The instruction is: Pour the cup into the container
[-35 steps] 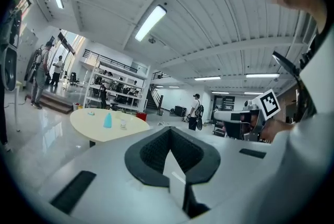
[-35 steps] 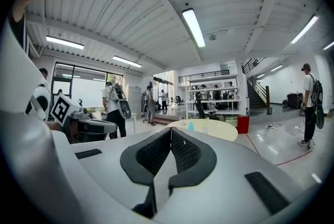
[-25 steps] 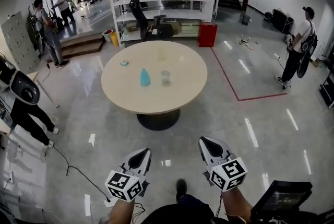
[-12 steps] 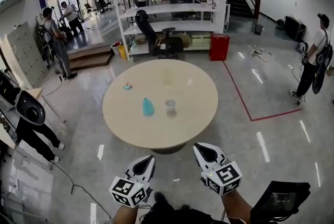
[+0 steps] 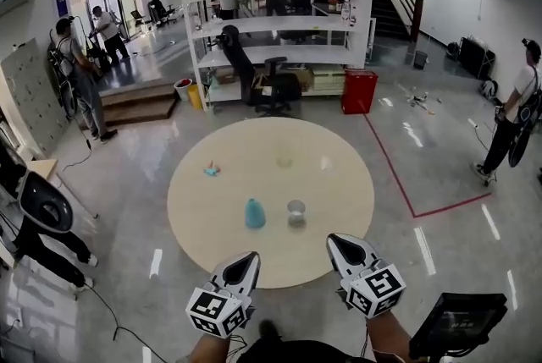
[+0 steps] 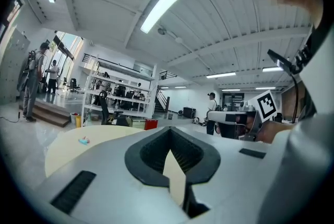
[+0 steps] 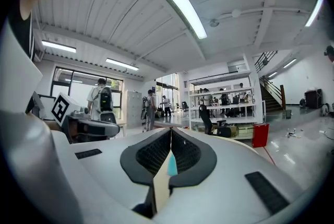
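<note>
On the round beige table (image 5: 330, 175), near its front, a blue cone-shaped vessel (image 5: 255, 213) stands with a clear cup (image 5: 295, 211) just to its right. Both grippers hover at the table's near edge, short of the two vessels. My left gripper (image 5: 247, 259) is shut and holds nothing, as the left gripper view (image 6: 171, 135) confirms. My right gripper (image 5: 337, 242) is also shut and empty. In the right gripper view (image 7: 171, 134), a sliver of the blue vessel (image 7: 171, 165) shows through the slot below the closed jaws.
A small blue and pink item (image 5: 212, 170) lies on the table's left side. Beyond the table stand white shelves (image 5: 279, 23), an office chair (image 5: 269, 90) and a red bin (image 5: 359, 91). People stand at the left (image 5: 72, 69) and at the right (image 5: 517, 120).
The table and its two vessels have come closer and lower in the head view as the person walked up. Both grippers now reach the table's near edge. Jaws stayed shut.
</note>
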`<state>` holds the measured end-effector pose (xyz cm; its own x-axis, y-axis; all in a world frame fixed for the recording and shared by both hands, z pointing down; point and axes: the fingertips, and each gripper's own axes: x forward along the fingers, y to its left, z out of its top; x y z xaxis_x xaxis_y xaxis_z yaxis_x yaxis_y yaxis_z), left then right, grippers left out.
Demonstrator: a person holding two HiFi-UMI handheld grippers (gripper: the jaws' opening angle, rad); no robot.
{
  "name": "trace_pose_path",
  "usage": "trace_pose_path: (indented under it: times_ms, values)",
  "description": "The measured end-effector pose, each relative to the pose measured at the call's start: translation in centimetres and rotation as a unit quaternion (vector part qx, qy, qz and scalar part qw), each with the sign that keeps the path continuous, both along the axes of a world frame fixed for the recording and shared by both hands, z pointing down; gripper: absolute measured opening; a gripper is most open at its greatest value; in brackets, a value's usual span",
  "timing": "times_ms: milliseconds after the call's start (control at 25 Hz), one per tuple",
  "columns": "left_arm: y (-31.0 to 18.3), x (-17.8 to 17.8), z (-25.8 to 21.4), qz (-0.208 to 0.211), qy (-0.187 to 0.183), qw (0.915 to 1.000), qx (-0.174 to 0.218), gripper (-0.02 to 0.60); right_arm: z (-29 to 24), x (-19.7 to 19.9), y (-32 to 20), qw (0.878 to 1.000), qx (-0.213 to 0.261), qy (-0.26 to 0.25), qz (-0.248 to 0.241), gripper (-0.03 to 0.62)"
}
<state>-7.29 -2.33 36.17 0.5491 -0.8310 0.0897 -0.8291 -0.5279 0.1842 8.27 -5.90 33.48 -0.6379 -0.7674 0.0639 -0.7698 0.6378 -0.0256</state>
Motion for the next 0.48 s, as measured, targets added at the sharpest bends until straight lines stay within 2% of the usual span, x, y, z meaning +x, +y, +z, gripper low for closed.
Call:
trace_pose_path:
  times_ms: [280, 480]
  values:
    - [-7.4, -5.3, -0.1, 0.001, 0.006, 0.9999, 0.008, -0.011, -0.3, -3.0, -7.1, 0.999, 0.0, 0.006, 0.032, 0.005]
    - [-11.0, -6.0, 1.6, 0.001, 0.019, 0.9996, -0.021, -0.011, 0.7, -3.3, -10.8, 0.999, -0.022, 0.01, 0.043, 0.005]
